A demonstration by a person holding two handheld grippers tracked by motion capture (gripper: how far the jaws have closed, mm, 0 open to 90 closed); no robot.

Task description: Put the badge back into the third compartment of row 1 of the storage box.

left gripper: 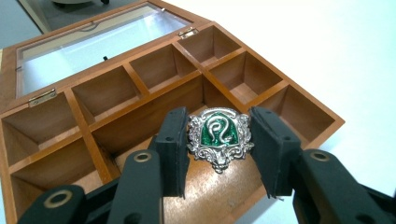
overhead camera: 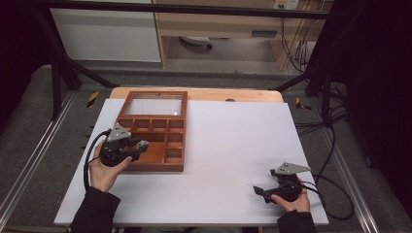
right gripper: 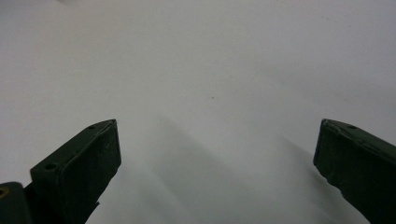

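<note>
Worktop (overhead camera: 233,160): a white board carrying everything; both tools work over it, the left one at the box, the right one well apart over bare white.
Box (overhead camera: 154,130): a wooden compartment box with its glass lid (overhead camera: 154,106) swung open flat behind it; small cells run along the far and side edges around one large cell, which lies directly under the left tool.
Left tool (left gripper: 218,144): its jaws stand on either side of a badge, pads (left gripper: 173,142) touching or nearly touching its edges; it looks clenched on the badge, held above the floor of the large cell.
Right tool (right gripper: 217,158): released, jaws spread wide with nothing between them, idling low over the board.
Step in hand: likely placing the badge into the box, or lifting it out; the pictures alone cannot settle which.
Next move: if placing, lower until the badge meets the wood, then release; if lifting, rise clear of the dividers without tilting.
Badge (left gripper: 218,135): a silver crest with scrolled edges, green enamel centre and a silver serpent on it; it faces the camera, upright between the jaws.
</note>
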